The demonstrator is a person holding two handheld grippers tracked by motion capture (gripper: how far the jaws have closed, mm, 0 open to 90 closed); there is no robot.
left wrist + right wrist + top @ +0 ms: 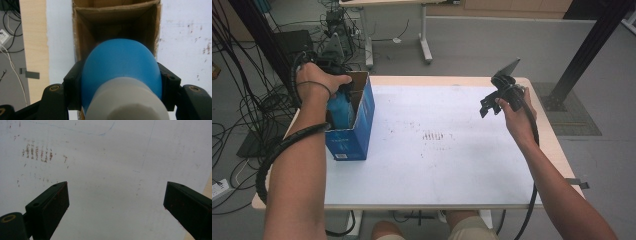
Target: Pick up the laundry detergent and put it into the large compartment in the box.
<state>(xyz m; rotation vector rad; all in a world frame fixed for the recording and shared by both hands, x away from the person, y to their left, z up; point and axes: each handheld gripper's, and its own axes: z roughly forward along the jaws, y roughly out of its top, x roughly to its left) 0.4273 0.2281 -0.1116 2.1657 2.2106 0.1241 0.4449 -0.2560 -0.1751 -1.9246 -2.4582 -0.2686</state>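
Note:
A blue bottle [120, 65] with a white cap [127, 100] is clamped between the black jaws of my left gripper [120, 80], bottom end pointing down into an open blue cardboard box [357, 125]. In the high view the left gripper [337, 95] sits over the box's top opening with the blue bottle [341, 111] partly inside it. The box's brown inside [117, 22] lies just below the bottle. My right gripper [490, 106] hovers over the table's right side, jaws wide apart, nothing between them; in its own view the right gripper [116, 207] faces bare white tabletop.
The white table top [442, 150] carries faint brown marks [434, 136] near its middle. The wooden table edge [32, 50] runs left of the box. Cables and equipment [257, 100] crowd the floor at left; another table's leg [426, 50] stands behind.

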